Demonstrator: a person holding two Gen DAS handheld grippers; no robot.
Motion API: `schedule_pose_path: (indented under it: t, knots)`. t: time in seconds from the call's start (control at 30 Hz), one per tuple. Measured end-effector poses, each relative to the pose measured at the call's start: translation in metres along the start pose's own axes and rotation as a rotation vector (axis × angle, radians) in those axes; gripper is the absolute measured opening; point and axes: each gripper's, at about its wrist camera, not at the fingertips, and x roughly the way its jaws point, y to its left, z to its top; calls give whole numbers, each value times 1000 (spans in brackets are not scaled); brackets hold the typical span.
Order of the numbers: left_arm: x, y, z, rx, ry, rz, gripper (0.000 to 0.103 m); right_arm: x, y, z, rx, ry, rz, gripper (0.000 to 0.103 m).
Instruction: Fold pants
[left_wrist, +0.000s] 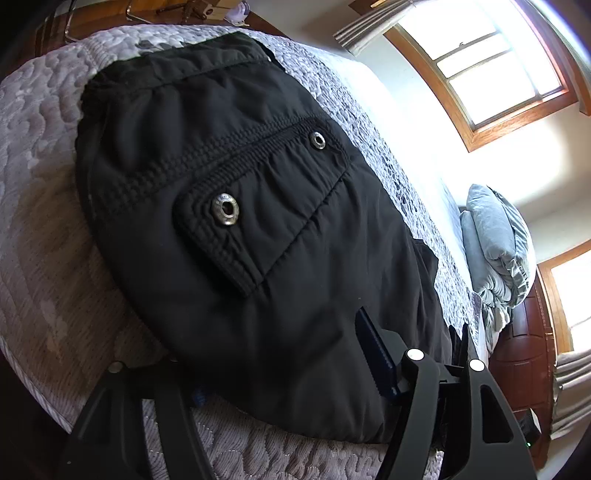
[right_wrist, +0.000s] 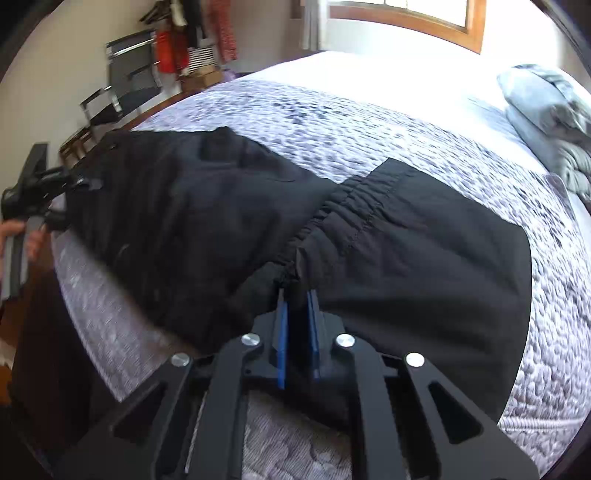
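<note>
Black pants (left_wrist: 229, 206) lie on a quilted grey bed (left_wrist: 44, 236), with a flap pocket and two metal snaps facing up. In the right wrist view the pants (right_wrist: 424, 251) spread across the bed (right_wrist: 332, 122), elastic waistband gathered at centre. My right gripper (right_wrist: 297, 295) is shut on the bunched waistband fabric between its blue pads (right_wrist: 282, 332). My left gripper (left_wrist: 280, 373) has its jaws wide apart, with the edge of the pants lying between them; one blue pad (left_wrist: 373, 350) shows. The left gripper (right_wrist: 40, 192) also appears at the far left of the pants.
Grey pillows (left_wrist: 495, 251) lie at the head of the bed, also in the right wrist view (right_wrist: 546, 107). Windows (left_wrist: 480, 62) glare brightly. A chair (right_wrist: 125, 85) and hanging clothes (right_wrist: 195, 33) stand beyond the bed's far side. A dark wood headboard (left_wrist: 524, 354) is near the pillows.
</note>
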Motion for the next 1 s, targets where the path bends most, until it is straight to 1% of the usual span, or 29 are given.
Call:
schedule_pose_path:
  t: [0.07, 0.13, 0.23, 0.33, 0.43, 0.5, 0.57, 0.63, 0.67, 0.7, 0.73, 0.83, 0.9, 0.93, 0.97, 1.0]
  knots:
    - [1, 0, 0, 1, 0, 1, 68, -11, 7, -3, -32, -24, 66, 8]
    - [1, 0, 1, 2, 1, 1, 68, -17, 9, -4, -31, -34, 111, 7]
    - [3, 0, 1, 0, 0, 4, 68, -7, 10, -5, -31, -17, 72, 7]
    - [4, 1, 2, -15, -6, 3, 70, 7, 14, -4, -24, -3, 85, 8]
    - [4, 0, 4, -36, -12, -10, 73, 11, 27, -5, -78, 19, 117, 8]
    - [6, 0, 6, -44, -12, -11, 73, 14, 28, -9, -103, 33, 111, 8]
    - [7, -2, 7, -52, -17, -16, 74, 15, 24, -7, -82, 32, 125, 9]
    - [7, -2, 7, -59, -20, -26, 74, 13, 21, -9, -56, 30, 147, 18]
    - [7, -1, 7, -61, -20, -27, 74, 13, 20, -10, -51, 31, 152, 19]
    - [6, -1, 7, -63, -20, -29, 74, 11, 20, -11, -42, 34, 154, 29]
    - [5, -1, 6, -65, -21, -32, 73, 8, 19, -11, -30, 36, 164, 34]
    - [4, 0, 7, -78, -16, -34, 73, -4, 13, -13, 26, -3, 182, 34]
    - [3, 0, 8, -81, -14, -29, 74, -20, 0, -15, 102, -53, 203, 34]
    - [3, 0, 8, -79, -12, -28, 76, -28, -6, -17, 137, -79, 207, 34]
    - [4, 0, 8, -78, -10, -31, 77, -37, -15, -20, 179, -106, 206, 36]
    - [4, 0, 8, -77, -8, -36, 79, -44, -23, -23, 215, -127, 203, 42]
